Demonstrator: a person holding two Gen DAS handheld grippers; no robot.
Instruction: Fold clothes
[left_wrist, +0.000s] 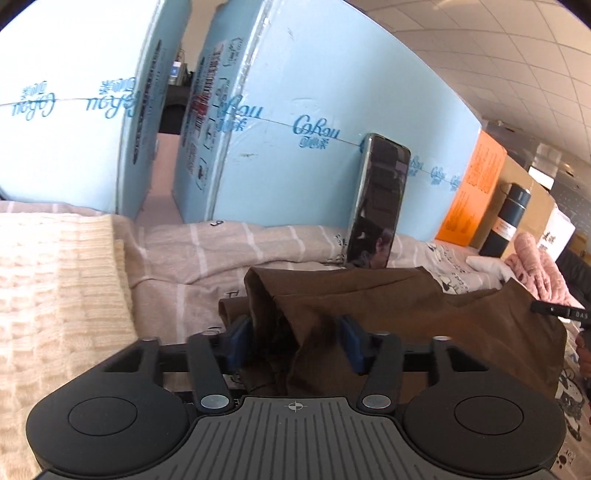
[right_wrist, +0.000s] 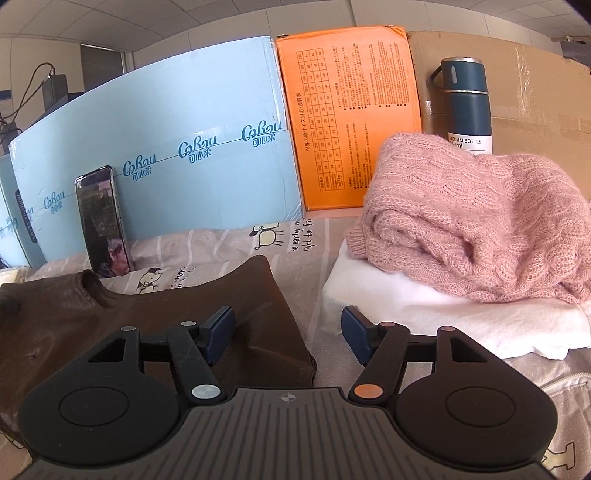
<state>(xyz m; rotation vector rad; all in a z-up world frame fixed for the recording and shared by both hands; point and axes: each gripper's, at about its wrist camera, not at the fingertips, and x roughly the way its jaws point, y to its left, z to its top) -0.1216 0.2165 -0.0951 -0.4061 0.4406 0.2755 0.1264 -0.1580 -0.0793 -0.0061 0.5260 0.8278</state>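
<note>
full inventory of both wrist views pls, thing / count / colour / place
brown garment: 1, brown, on the bedsheet, centre-left
pink sweater: 1, pink knit, folded on top of the white garment
white garment: 1, white, folded, right
cream knit: 1, cream, far left
bedsheet: 1, grey-pink striped with cartoons, under everything
phone: 1, black, leaning on a blue box
blue boxes: 2, light blue, back
orange box: 1, orange, back
cardboard box: 1, brown, back right
vacuum bottle: 1, dark blue, behind the sweater
left hand-held gripper: 1, black, open around a brown fold
right hand-held gripper: 1, black, open, at garment's right edge
</note>
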